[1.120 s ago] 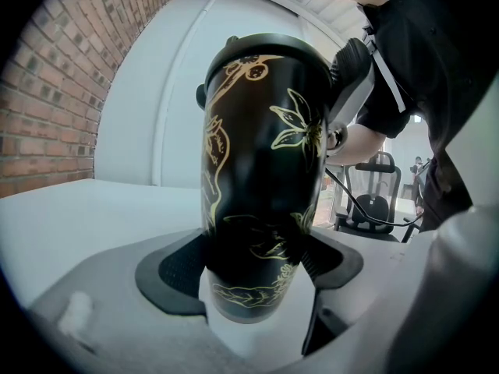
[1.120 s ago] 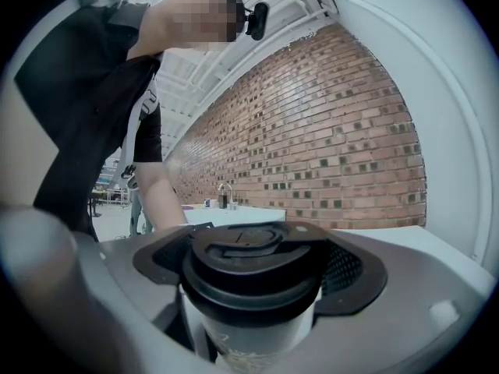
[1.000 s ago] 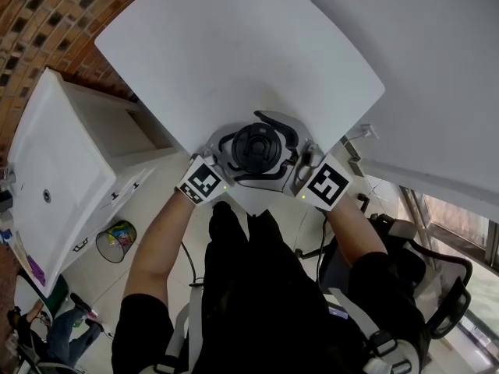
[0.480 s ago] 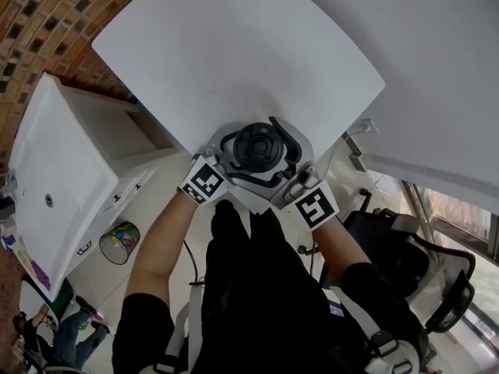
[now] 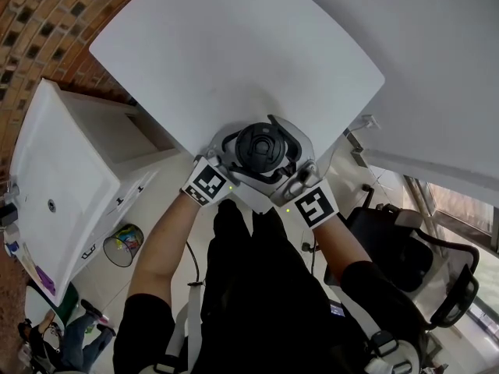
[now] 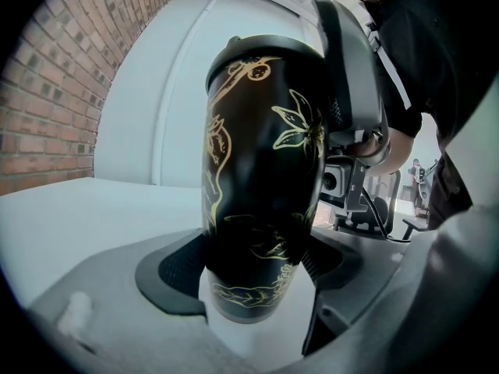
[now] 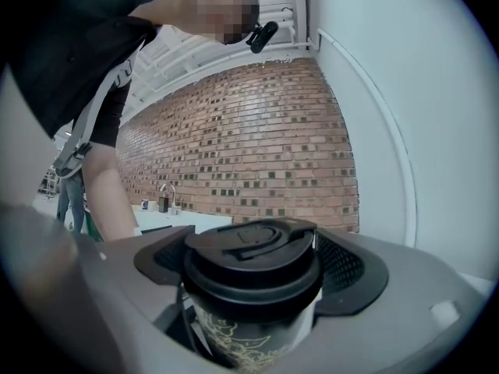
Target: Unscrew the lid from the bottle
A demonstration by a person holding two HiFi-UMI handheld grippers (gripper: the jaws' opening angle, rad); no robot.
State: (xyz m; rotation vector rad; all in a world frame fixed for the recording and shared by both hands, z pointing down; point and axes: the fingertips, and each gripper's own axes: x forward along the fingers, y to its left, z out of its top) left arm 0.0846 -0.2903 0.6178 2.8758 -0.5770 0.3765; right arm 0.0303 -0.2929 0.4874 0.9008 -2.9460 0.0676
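Observation:
A black bottle with gold flower drawings stands upright near the front edge of the white table. Its black lid faces up in the head view. My left gripper is shut on the bottle's lower body, a pad pressed against each side. My right gripper reaches in higher up, and its jaws are closing with the lid between them. The pads stand close beside the lid's rim without pressing on it. In the head view the left gripper and right gripper flank the bottle.
A white cabinet stands left of the table before a brick wall. Below it on the floor sits a wire bin. A dark office chair is at the right. A white wall panel rises behind the table.
My right gripper has swung round the lid, its marker cube moving down and left toward the person. The left gripper and the bottle have stayed put.

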